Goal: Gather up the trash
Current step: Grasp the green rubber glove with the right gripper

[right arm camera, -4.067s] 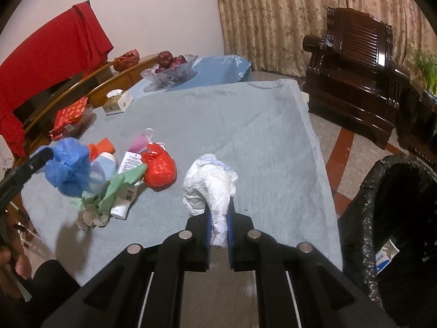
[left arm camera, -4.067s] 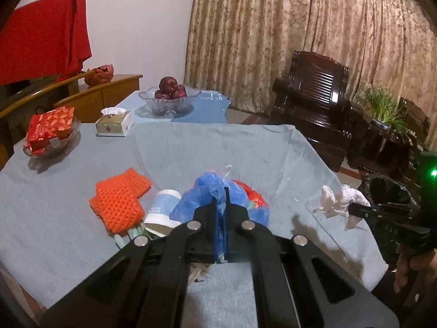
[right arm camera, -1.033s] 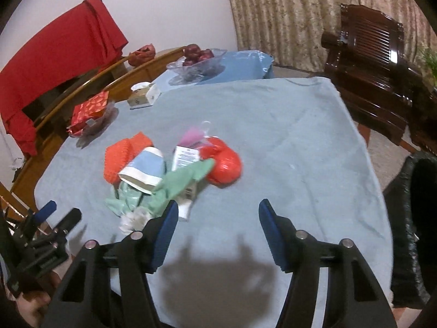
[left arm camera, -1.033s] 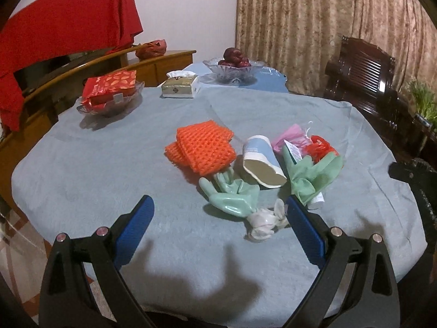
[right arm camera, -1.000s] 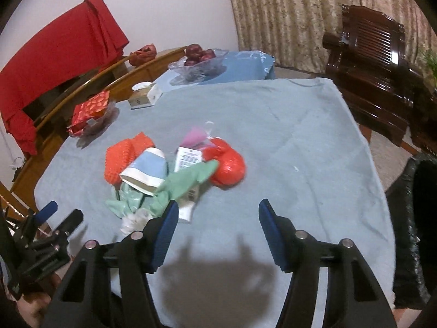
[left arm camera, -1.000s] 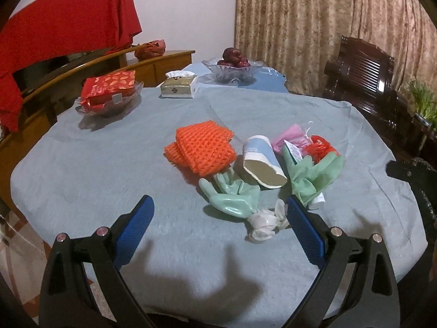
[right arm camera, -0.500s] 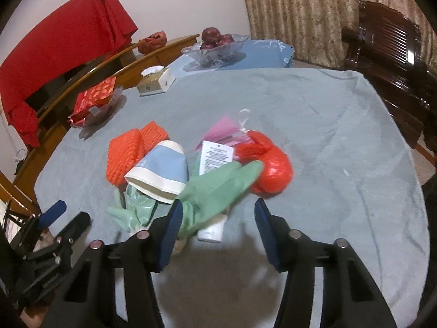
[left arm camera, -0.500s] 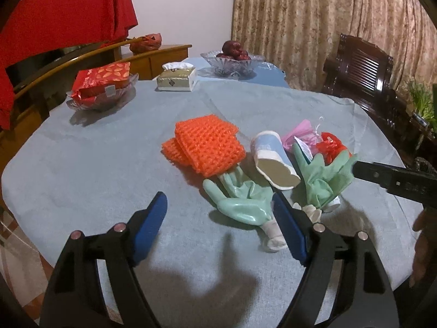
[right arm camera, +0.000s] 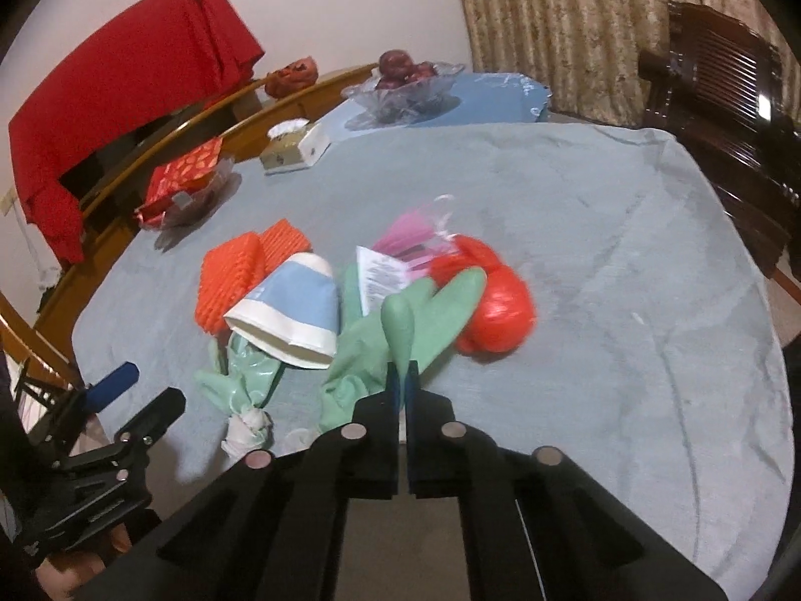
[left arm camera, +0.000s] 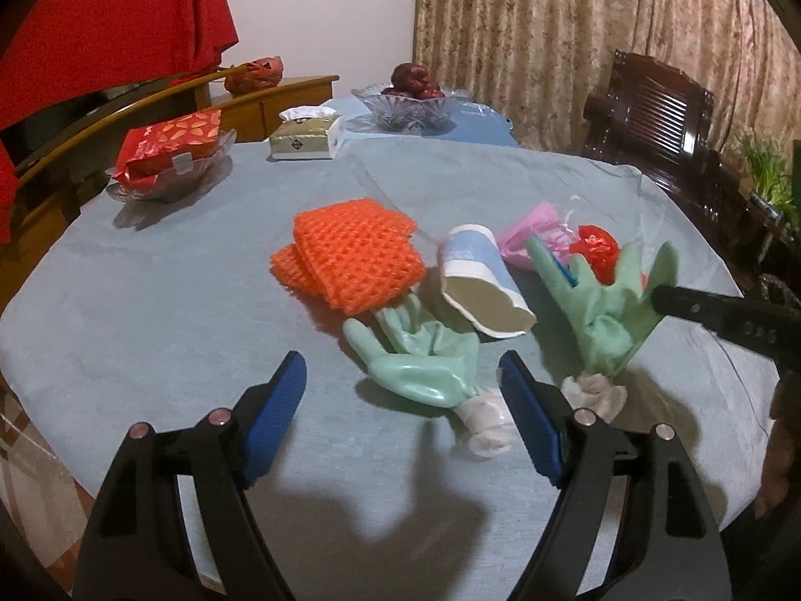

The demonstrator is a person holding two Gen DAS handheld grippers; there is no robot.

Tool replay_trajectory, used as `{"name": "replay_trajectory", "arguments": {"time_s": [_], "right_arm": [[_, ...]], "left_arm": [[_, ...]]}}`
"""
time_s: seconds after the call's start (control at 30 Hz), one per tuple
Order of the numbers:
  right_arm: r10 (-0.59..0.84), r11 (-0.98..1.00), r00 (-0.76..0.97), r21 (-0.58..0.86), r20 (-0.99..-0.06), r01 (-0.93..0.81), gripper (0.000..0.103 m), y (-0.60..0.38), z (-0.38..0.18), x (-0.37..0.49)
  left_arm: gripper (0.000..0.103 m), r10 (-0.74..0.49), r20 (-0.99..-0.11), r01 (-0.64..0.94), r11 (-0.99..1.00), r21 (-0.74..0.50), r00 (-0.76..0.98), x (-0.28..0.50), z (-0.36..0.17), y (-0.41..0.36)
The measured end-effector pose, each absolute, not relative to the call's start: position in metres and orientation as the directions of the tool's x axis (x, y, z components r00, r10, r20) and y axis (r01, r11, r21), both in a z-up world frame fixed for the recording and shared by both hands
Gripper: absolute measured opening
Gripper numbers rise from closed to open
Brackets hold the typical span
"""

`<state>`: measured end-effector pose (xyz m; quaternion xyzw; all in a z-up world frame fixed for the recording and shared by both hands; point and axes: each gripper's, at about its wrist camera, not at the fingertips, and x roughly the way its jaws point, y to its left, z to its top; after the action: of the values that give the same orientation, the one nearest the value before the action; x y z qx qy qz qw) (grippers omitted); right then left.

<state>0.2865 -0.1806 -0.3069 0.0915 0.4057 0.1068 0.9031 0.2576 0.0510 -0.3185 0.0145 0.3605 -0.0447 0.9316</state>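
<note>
The right gripper [right arm camera: 400, 375] was clamped on a finger of the green glove [right arm camera: 400, 330] — its cuff trailing back beside the jaws. The left gripper [left arm camera: 400, 390] hung wide apart with nothing gripped; the other glove [left arm camera: 420, 365] lay just ahead between its tips, the paper cup [left arm camera: 480, 285] and orange foam net [left arm camera: 350, 260] beyond.

Dim indoor light, fisheye-bent edges, slight blur.
</note>
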Motion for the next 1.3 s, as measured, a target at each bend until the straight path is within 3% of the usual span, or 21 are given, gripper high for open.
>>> {"name": "replay_trajectory", "arguments": {"time_s": [0.27, 0.57, 0.77, 0.87, 0.93, 0.97, 1.3], "right_arm": [[0.235, 0.959, 0.672, 0.28, -0.703, -0.043, 0.002, -0.24, -0.299, 0.26], [0.16, 0.969, 0.626, 0.243, -0.763, 0.049, 0.002, -0.277, -0.331, 0.252], [0.157, 0.967, 0.615, 0.248, -0.773, 0.064, 0.002, -0.284, -0.34, 0.248], [0.16, 0.967, 0.618, 0.247, -0.77, 0.058, 0.002, -0.283, -0.338, 0.248], [0.162, 0.967, 0.62, 0.249, -0.768, 0.056, 0.002, -0.283, -0.337, 0.248], [0.164, 0.967, 0.62, 0.251, -0.767, 0.055, 0.002, -0.283, -0.336, 0.247], [0.172, 0.966, 0.632, 0.256, -0.756, 0.042, 0.002, -0.28, -0.326, 0.242]], "left_arm": [[0.077, -0.081, -0.687, 0.104, 0.995, -0.008, 0.722, 0.262, -0.329, 0.031], [0.074, -0.056, -0.699, 0.093, 0.996, 0.016, 0.713, 0.27, -0.35, 0.014], [0.055, -0.084, -0.722, 0.096, 0.995, -0.024, 0.686, 0.28, -0.359, 0.018], [0.029, -0.112, -0.721, 0.118, 0.992, -0.041, 0.684, 0.279, -0.357, 0.016], [0.023, -0.117, -0.716, 0.123, 0.991, -0.043, 0.688, 0.277, -0.354, 0.014], [0.002, -0.117, -0.714, 0.123, 0.991, -0.044, 0.691, 0.276, -0.353, 0.014], [0.0, -0.128, -0.688, 0.132, 0.99, -0.047, 0.715, 0.258, -0.332, 0.011]]}}
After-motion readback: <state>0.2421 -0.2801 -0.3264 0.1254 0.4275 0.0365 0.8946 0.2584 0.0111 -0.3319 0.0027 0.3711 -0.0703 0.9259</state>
